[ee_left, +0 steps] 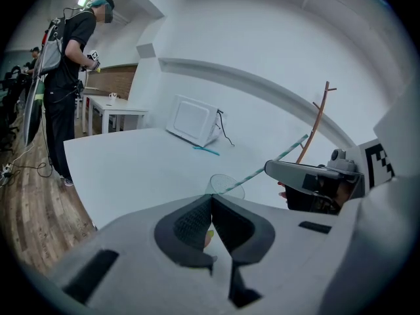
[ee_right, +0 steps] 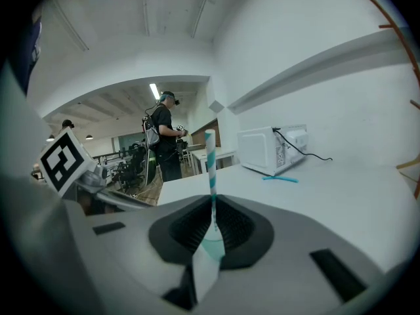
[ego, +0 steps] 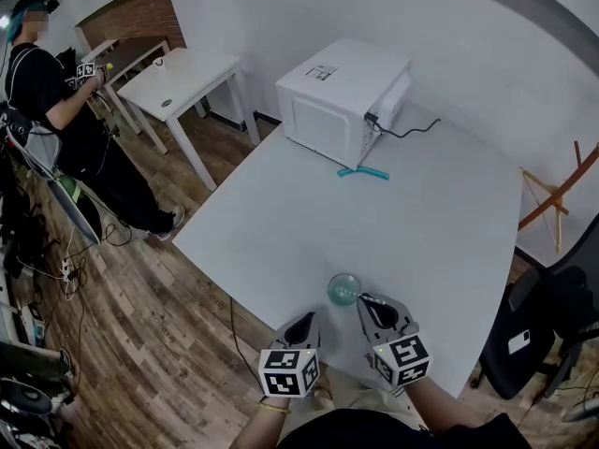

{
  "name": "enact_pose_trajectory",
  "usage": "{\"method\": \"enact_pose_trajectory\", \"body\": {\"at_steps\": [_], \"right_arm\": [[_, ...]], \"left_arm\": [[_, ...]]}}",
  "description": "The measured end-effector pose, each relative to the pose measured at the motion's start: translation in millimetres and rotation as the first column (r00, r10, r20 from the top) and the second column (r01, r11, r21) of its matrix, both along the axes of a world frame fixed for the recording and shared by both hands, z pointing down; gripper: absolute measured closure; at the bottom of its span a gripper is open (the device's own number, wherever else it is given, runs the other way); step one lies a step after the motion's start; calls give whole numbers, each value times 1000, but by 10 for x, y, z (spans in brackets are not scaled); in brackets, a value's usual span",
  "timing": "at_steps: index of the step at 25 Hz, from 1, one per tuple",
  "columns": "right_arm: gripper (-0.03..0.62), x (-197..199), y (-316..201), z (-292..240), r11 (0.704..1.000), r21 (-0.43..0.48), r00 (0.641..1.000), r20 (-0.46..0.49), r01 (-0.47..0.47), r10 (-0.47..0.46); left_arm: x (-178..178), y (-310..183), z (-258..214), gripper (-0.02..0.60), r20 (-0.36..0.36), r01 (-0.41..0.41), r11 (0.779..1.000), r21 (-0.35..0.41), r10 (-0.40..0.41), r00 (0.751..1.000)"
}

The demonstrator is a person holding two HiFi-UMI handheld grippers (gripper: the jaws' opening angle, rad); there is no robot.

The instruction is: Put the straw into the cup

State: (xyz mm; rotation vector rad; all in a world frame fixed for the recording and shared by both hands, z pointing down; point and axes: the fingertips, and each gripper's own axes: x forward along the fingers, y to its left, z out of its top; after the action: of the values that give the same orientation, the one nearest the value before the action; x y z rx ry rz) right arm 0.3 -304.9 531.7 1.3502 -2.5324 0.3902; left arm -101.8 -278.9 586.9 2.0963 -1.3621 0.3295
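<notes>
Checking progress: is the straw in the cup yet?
Partly in: the straw tip lies inside the cup mouth; the right gripper clamps its other end.

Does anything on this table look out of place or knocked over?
Nothing is spilled or toppled. The clear cup stands upright; only a small teal piece lies loose by the microwave, far from the cup.

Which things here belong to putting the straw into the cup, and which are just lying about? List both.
Job in hand: teal-and-white striped paper straw, clamped in the jaws of the right gripper; clear plastic cup.

Lying about: white microwave oven; teal strip near it; black office chair; small white side table.
</notes>
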Motion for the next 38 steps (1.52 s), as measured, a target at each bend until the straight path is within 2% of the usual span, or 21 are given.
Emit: {"method": "enact_pose_trajectory", "body": {"at_steps": [15,38], "right_arm": [[554,15,-90,397,997,-74,999,-42,17,-20],[553,-3,-135,648,991,-133,1000,-28,-11,8]], "left_arm": [[17,-77,289,561,32,17,998,-57,-15,999],[48,-66,373,561,24,17,996,-88,-15,1000]]}}
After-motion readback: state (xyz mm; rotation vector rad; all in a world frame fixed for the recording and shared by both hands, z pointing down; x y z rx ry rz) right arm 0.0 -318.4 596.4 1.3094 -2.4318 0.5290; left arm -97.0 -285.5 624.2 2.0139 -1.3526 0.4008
